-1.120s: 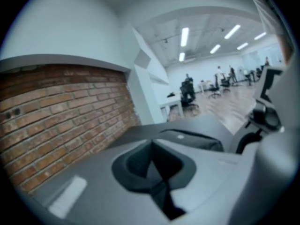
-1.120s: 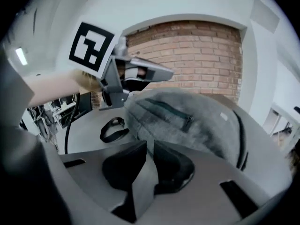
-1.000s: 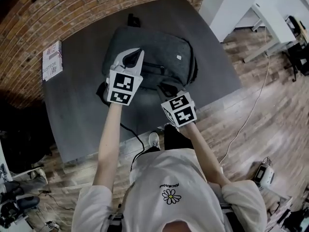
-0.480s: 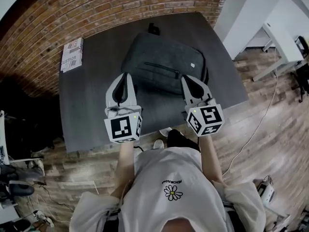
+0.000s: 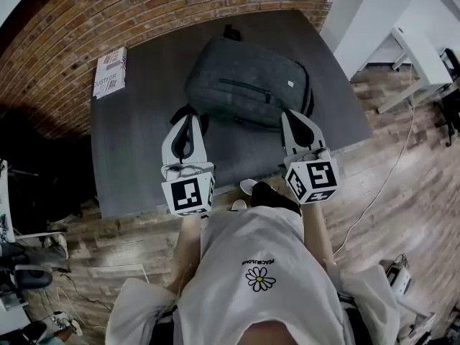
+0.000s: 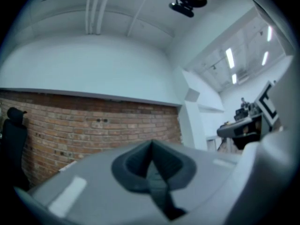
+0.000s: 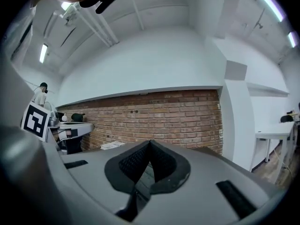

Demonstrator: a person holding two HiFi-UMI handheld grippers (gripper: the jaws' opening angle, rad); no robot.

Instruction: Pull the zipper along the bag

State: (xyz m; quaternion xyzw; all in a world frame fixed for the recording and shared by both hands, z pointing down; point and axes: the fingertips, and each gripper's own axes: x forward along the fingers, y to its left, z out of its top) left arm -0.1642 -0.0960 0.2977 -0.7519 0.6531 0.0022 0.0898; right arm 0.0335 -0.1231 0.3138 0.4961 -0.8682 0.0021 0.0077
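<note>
A dark grey backpack (image 5: 248,77) lies flat at the back of the dark table (image 5: 136,142), with a front-pocket zipper line (image 5: 244,90) across it. Both grippers hover off the bag, above the table's near edge. My left gripper (image 5: 188,121) is near the bag's left corner and my right gripper (image 5: 292,115) is near its right corner. In the left gripper view the left gripper (image 6: 151,145) is shut with nothing in it and points at the brick wall. The right gripper (image 7: 150,145) is also shut and empty in its own view.
A printed booklet (image 5: 110,72) lies at the table's far left by the brick wall (image 5: 86,13). White desks (image 5: 410,42) stand to the right. A cable (image 5: 374,185) runs over the wooden floor. A shoe (image 5: 248,186) shows under the table's front edge.
A second ago both grippers were down on the bag, the right one at its near edge. Both have since drawn back toward the person and off the bag.
</note>
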